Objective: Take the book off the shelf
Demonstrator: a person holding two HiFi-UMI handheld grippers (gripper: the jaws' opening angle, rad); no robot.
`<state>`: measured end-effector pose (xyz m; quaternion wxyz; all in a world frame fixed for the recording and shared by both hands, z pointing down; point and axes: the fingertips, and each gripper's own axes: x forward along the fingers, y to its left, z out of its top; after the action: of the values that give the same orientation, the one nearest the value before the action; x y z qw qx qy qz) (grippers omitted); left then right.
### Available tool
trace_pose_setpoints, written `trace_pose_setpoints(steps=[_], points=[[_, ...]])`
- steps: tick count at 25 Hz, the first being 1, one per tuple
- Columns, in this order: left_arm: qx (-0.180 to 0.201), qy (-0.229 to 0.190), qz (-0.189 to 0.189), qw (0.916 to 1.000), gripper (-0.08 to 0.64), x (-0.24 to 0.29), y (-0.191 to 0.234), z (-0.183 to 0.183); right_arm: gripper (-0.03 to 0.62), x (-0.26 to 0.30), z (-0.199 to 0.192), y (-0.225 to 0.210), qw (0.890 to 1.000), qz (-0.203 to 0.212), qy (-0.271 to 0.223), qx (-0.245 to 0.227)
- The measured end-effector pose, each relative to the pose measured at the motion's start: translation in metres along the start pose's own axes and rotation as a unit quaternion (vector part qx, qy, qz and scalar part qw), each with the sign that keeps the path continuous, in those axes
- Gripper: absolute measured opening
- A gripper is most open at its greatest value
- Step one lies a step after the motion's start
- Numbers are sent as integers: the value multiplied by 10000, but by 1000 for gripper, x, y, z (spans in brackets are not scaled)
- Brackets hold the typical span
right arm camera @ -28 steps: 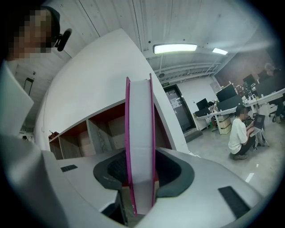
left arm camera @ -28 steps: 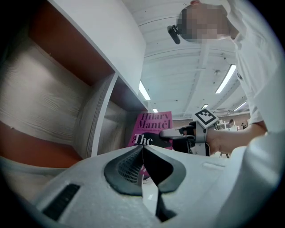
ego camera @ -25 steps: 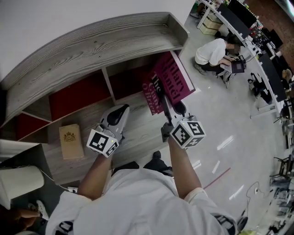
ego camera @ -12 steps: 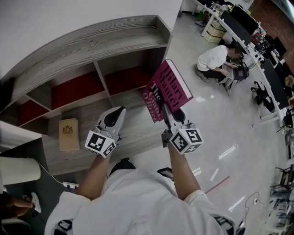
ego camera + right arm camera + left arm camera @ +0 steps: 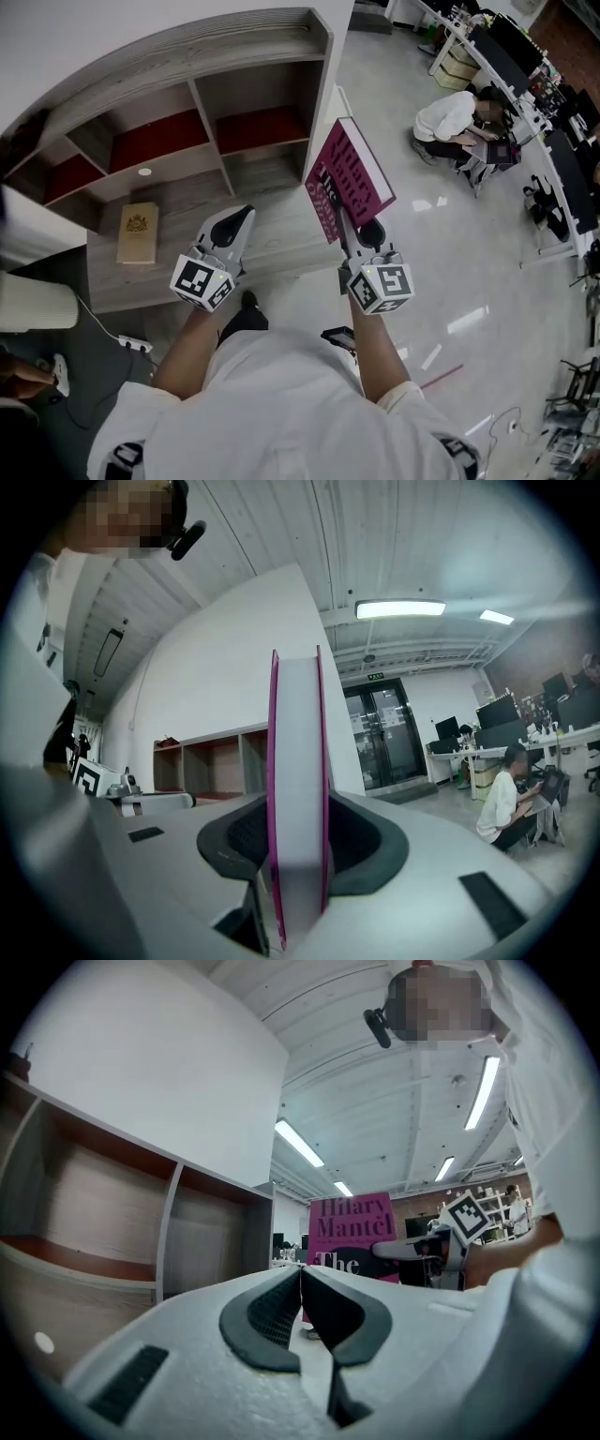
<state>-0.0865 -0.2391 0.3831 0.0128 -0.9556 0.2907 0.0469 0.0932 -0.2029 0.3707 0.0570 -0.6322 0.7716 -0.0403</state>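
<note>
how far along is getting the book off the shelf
Done: the magenta book is out of the shelf, upright past its right end. In hand: the right gripper is clamped on it; the left gripper is shut, empty. Left: perhaps only carrying it away.

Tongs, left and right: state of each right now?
Left tongs: closed, empty.
Right tongs: closed on the magenta book.
</note>
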Motion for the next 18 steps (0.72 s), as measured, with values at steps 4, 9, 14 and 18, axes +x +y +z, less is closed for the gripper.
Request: trace_pose_setpoints(steps=[4, 9, 14, 18], points=[[55, 21, 239, 9997, 17, -23, -24, 1, 149, -32, -7, 11, 9991, 159, 66, -393], [108, 111, 430, 9990, 17, -51, -53, -3, 149, -64, -14, 20, 9970, 400, 111, -655], [10, 215, 655, 9976, 17, -77, -76, -11, 149, -89, -30, 32, 9957, 612, 233, -654], [-65, 335, 745, 9966, 17, -92, -91, -20, 149, -109, -40, 37, 9951, 709, 296, -627]])
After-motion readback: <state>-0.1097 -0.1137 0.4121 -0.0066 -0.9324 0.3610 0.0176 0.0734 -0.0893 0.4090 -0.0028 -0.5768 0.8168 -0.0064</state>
